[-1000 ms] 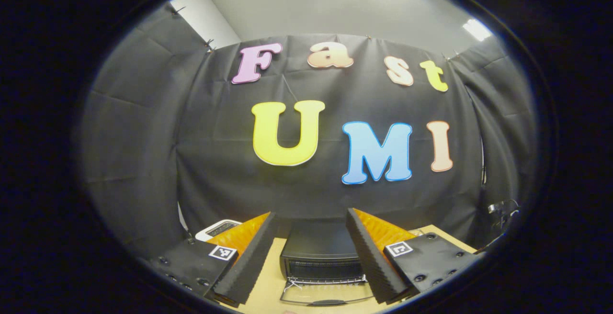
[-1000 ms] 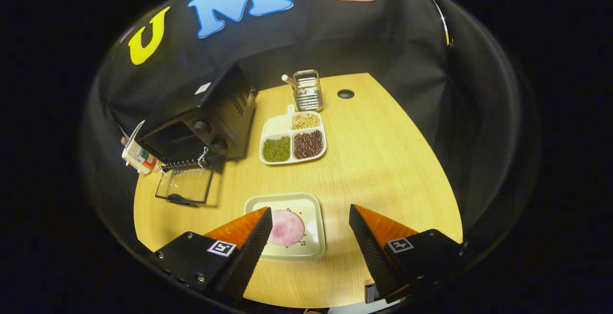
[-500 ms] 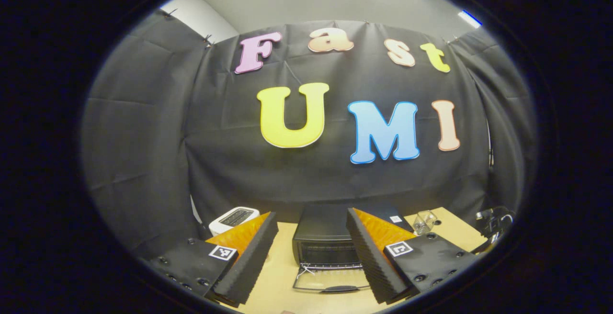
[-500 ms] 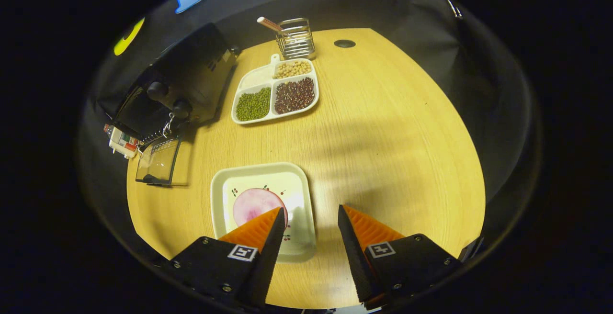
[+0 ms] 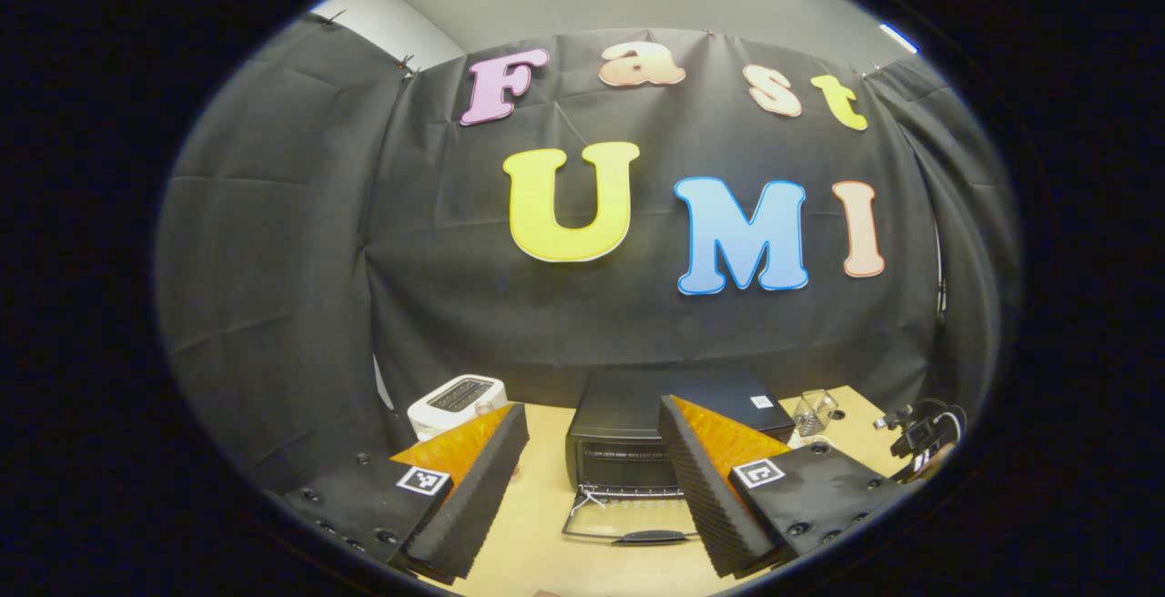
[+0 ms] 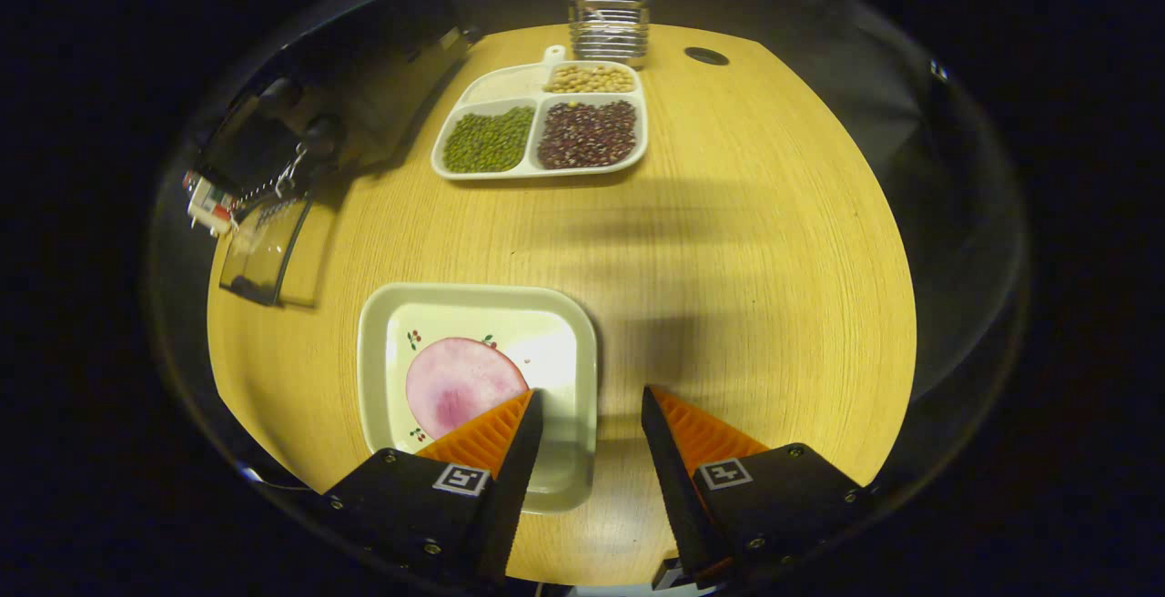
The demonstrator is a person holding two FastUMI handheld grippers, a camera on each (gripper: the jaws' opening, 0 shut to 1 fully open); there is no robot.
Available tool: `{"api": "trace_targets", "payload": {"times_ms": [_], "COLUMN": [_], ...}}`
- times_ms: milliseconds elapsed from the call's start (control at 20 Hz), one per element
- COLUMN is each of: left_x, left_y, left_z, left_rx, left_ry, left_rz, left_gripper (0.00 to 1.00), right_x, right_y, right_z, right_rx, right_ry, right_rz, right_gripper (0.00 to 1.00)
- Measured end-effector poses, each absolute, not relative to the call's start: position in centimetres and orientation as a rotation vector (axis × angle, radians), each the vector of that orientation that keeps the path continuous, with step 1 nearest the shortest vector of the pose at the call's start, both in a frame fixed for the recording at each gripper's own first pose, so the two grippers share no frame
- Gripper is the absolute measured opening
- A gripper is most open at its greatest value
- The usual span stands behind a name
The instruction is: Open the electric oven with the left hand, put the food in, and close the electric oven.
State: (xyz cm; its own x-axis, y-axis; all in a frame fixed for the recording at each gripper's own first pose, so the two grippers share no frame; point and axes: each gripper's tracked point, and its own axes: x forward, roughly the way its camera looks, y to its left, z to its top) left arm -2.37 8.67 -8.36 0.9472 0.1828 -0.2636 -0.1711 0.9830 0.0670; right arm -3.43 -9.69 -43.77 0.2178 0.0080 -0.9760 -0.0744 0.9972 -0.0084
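No readable words or numbers turn up on the tabletop things. The left gripper (image 5: 593, 406) carries a square black-and-white marker tag (image 5: 423, 480) on each finger mount, a coded pattern and no lettering. The right gripper (image 6: 590, 393) wears the same kind of tag (image 6: 460, 479). A small white sticker (image 5: 759, 402) sits on the electric oven (image 5: 628, 397) top, too small to read.

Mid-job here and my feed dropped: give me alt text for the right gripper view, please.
The open right gripper hangs over the right edge of a square plate holding a round pink slice of food on a wooden table. Farther back sit a divided tray of beans and a wire holder; at far left, the electric oven has its glass door folded down.
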Motion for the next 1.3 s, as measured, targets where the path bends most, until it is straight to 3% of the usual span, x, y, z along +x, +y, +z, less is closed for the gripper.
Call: {"api": "trace_targets", "payload": {"times_ms": [100, 250, 300, 850, 1300], "left_x": [-2.5, -2.9, -2.9, -2.8, -2.0], "left_y": [8.6, 8.5, 8.5, 9.9, 8.6], "left_z": [-9.0, -9.7, -9.9, -10.2, -9.8], "left_rx": [0.026, 0.003, 0.000, 0.001, 0.009], "left_ry": [0.282, 0.288, 0.294, 0.301, 0.287], "left_rz": [0.179, 0.173, 0.169, 0.169, 0.124], "left_gripper": [1.00, 1.00, 1.00, 1.00, 1.00], "right_x": [-2.6, -1.7, -2.1, -5.0, -6.2], "right_y": [-9.1, -9.5, -9.2, -6.8, -3.5], "right_z": [-42.8, -41.3, -43.3, -41.3, -36.8], "right_rx": [-0.027, 0.014, 0.066, 0.767, 1.115], "right_ry": [1.367, 1.356, 1.387, 1.353, 1.214], "right_rz": [0.024, 0.032, 0.030, 0.099, 0.124], "right_gripper": [0.30, 0.27, 0.01, 0.01, 0.01]}}
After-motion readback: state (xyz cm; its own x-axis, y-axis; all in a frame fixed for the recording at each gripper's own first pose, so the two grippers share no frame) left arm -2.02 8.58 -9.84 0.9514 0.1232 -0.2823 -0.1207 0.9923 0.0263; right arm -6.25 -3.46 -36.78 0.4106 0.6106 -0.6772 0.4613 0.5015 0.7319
